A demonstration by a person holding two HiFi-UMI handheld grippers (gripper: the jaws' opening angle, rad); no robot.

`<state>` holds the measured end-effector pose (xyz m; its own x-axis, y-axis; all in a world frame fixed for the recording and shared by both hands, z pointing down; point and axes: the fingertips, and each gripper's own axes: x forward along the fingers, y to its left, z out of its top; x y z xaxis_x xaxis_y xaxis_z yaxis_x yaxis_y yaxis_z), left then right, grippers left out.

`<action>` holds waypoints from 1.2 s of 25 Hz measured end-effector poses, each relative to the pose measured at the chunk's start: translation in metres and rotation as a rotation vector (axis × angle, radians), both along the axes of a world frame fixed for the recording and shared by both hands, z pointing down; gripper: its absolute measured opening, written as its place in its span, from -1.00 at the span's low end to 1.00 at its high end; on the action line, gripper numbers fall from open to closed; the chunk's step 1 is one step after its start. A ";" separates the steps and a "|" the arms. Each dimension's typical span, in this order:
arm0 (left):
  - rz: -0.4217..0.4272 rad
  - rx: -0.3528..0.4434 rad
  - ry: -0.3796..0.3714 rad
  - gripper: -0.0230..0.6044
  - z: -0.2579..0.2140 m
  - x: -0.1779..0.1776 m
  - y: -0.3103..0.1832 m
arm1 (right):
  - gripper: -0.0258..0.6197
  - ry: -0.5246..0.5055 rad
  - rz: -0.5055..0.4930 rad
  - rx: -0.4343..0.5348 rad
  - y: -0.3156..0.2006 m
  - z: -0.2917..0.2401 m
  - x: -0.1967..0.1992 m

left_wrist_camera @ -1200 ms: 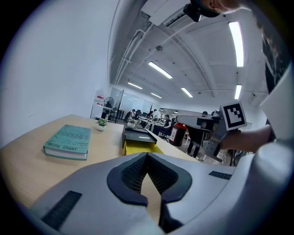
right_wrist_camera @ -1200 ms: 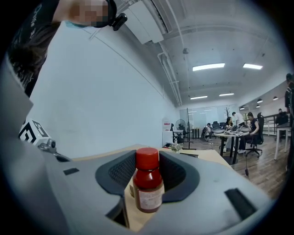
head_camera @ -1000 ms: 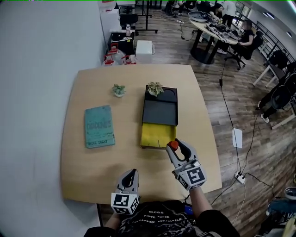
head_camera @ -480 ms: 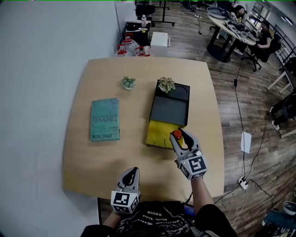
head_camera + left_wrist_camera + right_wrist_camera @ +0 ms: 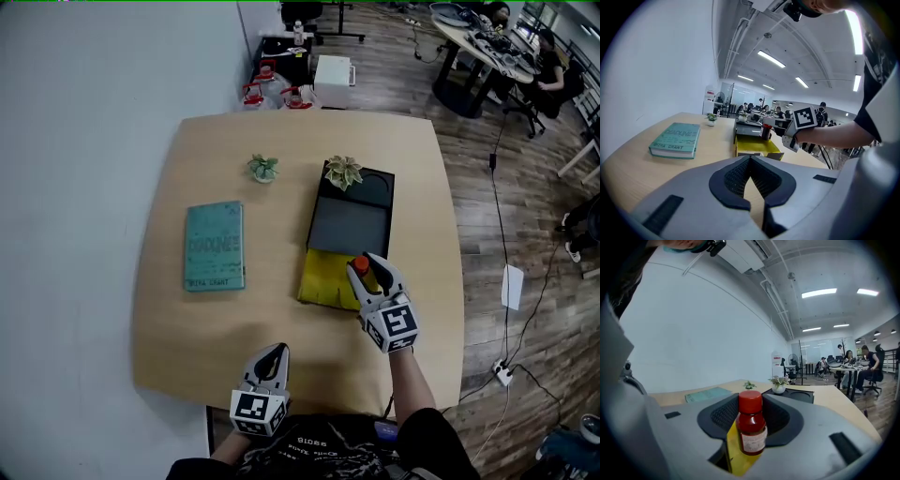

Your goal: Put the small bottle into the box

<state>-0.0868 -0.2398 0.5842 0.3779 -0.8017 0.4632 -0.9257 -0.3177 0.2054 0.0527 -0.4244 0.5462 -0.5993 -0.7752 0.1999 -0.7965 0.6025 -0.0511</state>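
Note:
A small bottle [image 5: 751, 427] with a red cap and dark red contents stands upright between the jaws of my right gripper [image 5: 751, 405], which is shut on it. In the head view that right gripper [image 5: 369, 272] holds the bottle [image 5: 361, 264] over the near right corner of the box's yellow open part [image 5: 323, 279]. The box's black part [image 5: 349, 225] stretches away behind it. My left gripper [image 5: 266, 362] rests low by the table's near edge, jaws shut and empty. From the left gripper view, the bottle [image 5: 766, 132] hangs above the yellow box [image 5: 752, 144].
A teal book [image 5: 215, 246] lies left of the box. A tiny potted plant [image 5: 263, 168] stands behind the book, and another plant [image 5: 343, 172] sits on the box's far end. The round-cornered table [image 5: 178, 328] drops off to wooden floor on the right.
My right gripper has carried the bottle forward from in front of the box to above its yellow part. The left gripper has stayed by the near edge.

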 end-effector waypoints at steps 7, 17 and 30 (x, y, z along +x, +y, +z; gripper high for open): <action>0.020 -0.029 -0.020 -0.92 0.008 0.007 -0.017 | -0.42 -0.024 -0.035 -0.040 -0.016 0.028 -0.017; 0.034 -0.109 -0.024 -0.92 0.036 0.005 -0.020 | -0.43 -0.025 -0.106 -0.055 -0.031 0.049 -0.043; 0.042 -0.150 0.000 -0.92 0.046 0.006 -0.027 | -0.42 -0.028 -0.287 -0.123 -0.042 0.062 -0.071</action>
